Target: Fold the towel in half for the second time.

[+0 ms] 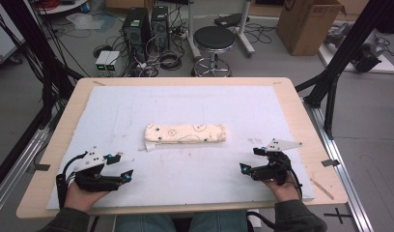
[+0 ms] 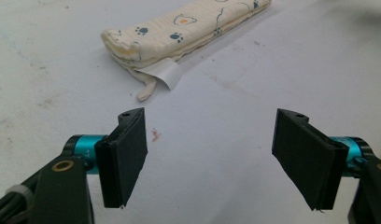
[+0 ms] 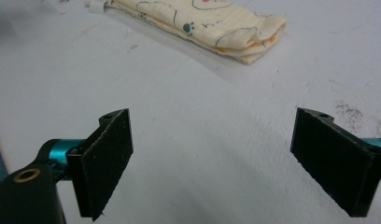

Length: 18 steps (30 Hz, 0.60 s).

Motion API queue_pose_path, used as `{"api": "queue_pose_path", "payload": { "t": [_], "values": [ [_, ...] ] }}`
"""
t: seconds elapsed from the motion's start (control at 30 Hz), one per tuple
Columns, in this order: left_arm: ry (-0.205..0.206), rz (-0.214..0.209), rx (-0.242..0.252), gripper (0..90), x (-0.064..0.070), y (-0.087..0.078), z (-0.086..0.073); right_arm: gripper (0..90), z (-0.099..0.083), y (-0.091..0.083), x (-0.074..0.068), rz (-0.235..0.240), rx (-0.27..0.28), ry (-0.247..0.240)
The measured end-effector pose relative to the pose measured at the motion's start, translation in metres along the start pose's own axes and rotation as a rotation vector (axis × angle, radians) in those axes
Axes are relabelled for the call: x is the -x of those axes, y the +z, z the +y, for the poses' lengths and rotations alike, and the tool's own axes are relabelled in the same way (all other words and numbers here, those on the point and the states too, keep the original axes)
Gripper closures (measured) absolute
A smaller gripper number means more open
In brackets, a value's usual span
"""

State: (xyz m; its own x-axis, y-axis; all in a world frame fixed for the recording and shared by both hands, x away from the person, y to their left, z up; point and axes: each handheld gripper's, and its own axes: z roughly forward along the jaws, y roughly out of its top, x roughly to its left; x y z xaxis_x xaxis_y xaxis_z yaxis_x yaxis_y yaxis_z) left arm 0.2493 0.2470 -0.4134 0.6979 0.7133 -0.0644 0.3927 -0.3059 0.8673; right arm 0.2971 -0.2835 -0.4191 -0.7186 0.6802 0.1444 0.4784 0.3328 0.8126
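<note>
Grippers, left gripper (image 1: 121, 166) and right gripper (image 1: 249, 159), gape empty near folded cloth (image 1: 185, 134).

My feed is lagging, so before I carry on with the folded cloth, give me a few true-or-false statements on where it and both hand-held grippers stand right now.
1. The folded cloth lies on the white mat, apart from both grippers. True.
2. The left hand-held gripper is shut on the cloth. False: its jaws stand wide open over bare mat, short of the cloth.
3. The right hand-held gripper is open and holds nothing. True.
4. The cloth is spread out flat across the mat. False: it is folded into a long narrow bundle.
5. A white tag sticks out at the cloth's end nearer the left gripper. True.
</note>
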Motion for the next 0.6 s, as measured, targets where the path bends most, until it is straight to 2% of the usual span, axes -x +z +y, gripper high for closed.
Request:
{"api": "queue_pose_path", "payload": {
  "t": [0.27,0.43,0.6],
  "values": [
    [0.001,0.009,-0.010,26.9,0.006,-0.001,-0.004,12.2,-0.007,-0.005,-0.002,-0.006,-0.007,0.000],
    [-0.016,0.014,-0.001,26.9,0.004,-0.002,-0.007,12.2,-0.012,-0.008,-0.003,-0.003,-0.013,0.004],
    [-0.016,0.019,0.001,26.9,0.001,-0.001,-0.008,12.2,-0.012,-0.003,-0.002,-0.001,-0.019,-0.002]
  ]
}}
